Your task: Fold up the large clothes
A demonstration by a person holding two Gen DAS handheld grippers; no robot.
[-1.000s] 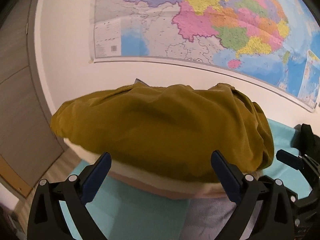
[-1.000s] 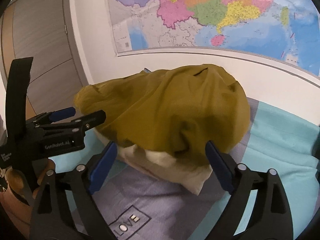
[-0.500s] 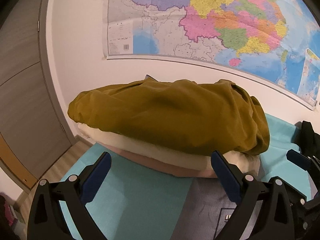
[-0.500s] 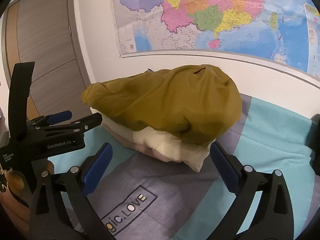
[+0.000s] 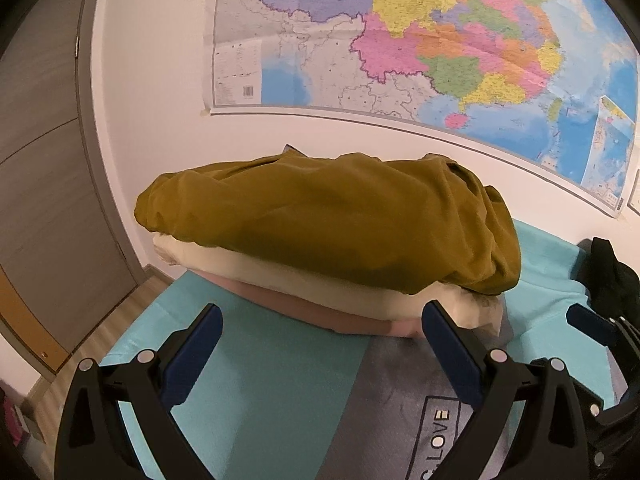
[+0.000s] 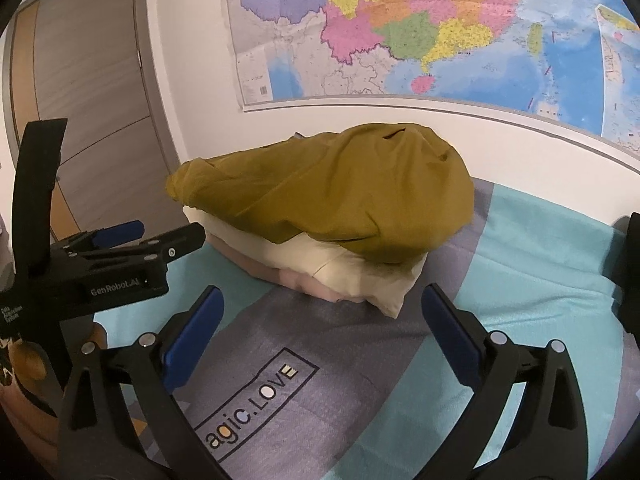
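A folded mustard-yellow garment (image 5: 328, 224) sits on top of a stack with a cream piece (image 5: 320, 288) and a pinkish piece (image 5: 320, 314) beneath it, near the white wall under a colourful map (image 5: 440, 40). The stack rests on a bed covered in a teal and grey spread (image 5: 260, 368) printed with lettering. The left hand-held gripper (image 5: 320, 344) and right hand-held gripper (image 6: 322, 328) both stand wide apart and empty, short of the pile. The placing step looks finished; next would likely be fetching another garment. The yellow cloth looks soft, matte and rumpled, its top domed.
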